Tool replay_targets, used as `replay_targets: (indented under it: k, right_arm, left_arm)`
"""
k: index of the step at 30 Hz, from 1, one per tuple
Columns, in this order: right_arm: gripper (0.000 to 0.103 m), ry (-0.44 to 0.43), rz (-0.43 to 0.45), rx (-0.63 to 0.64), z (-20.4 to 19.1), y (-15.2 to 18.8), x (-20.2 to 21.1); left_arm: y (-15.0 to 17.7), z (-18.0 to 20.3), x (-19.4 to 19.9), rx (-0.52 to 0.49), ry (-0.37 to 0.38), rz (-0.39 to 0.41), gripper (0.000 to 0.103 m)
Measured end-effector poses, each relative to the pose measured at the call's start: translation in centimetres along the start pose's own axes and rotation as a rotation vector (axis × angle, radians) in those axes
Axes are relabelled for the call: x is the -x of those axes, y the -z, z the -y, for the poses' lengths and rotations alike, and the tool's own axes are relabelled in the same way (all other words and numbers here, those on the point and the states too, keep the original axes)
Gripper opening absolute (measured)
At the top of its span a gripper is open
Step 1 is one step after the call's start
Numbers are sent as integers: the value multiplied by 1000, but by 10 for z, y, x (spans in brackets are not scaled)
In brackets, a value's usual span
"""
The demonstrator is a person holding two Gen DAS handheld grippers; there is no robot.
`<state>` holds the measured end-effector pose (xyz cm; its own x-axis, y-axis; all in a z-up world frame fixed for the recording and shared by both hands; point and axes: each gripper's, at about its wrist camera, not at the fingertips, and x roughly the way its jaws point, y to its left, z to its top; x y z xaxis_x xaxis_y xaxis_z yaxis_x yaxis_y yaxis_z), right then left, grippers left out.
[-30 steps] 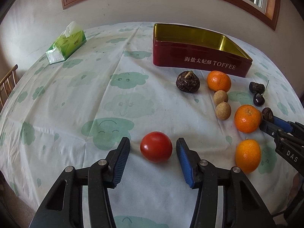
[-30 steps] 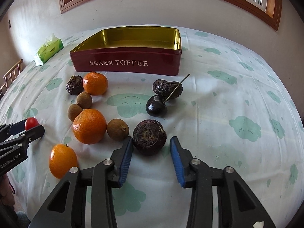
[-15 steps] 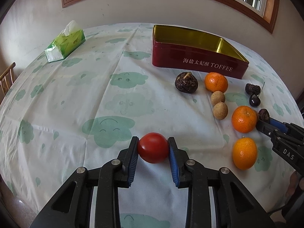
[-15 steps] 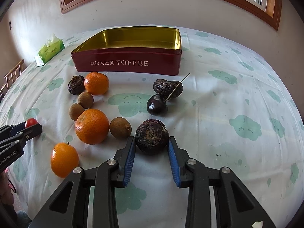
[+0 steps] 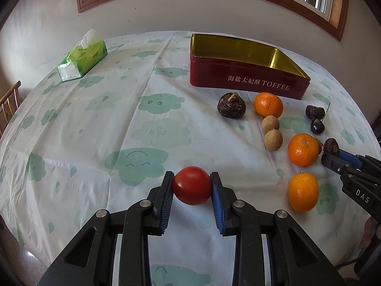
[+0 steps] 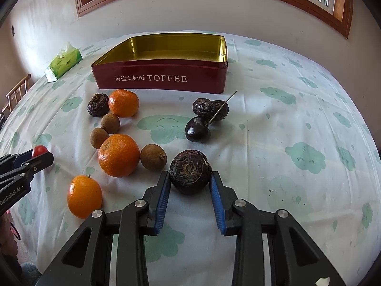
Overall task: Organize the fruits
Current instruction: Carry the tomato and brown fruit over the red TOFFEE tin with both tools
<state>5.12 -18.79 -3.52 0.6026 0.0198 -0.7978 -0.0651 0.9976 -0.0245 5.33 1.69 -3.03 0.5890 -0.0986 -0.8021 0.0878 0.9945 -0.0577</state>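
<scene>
At the near bench edge, left hand-held gripper (image 5: 192, 186) clasps the soft, smooth tomato (image 5: 192, 185) across its middle; right hand-held gripper (image 6: 190, 183) clamps the firm water chestnut (image 6: 190, 171).

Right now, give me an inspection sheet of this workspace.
Surface: table under a white cloth with green clouds.
Job's things: red tomato and a dark bulb in the grippers; three oranges, three small brown fruits, a dark cherry and other dark fruits loose on the cloth; toffee tin open, nothing seen inside.
Clutter: tissue pack far off.
Grippers: left gripper shut on the tomato; right gripper shut on the bulb.
Cables: nothing seen.
Surroundings: wall, wooden window frame, chair at the edge.
</scene>
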Motion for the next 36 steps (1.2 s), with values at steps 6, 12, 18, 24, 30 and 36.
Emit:
replay_targets:
  k: [6, 12, 18, 24, 30, 36]
  right_arm:
    - [31, 2, 1, 0, 2, -2, 5]
    - [31, 3, 15, 0, 4, -6, 12]
    - [31, -3, 24, 0, 5, -10, 14]
    - [31, -11, 40, 0, 5, -16, 19]
    - [31, -7, 62, 9, 8, -26, 24]
    - [31, 8, 85, 17, 13, -41, 28]
  left_arm:
    - [-2, -1, 1, -1, -7, 4, 31]
    - [-6, -1, 3, -9, -10, 14, 31]
    - [-15, 0, 5, -18, -7, 24, 31]
    - [-26, 3, 9, -24, -6, 45, 31]
    - [-37, 5, 11, -29, -7, 66, 31]
    - [-54, 4, 11, -20, -2, 91, 31]
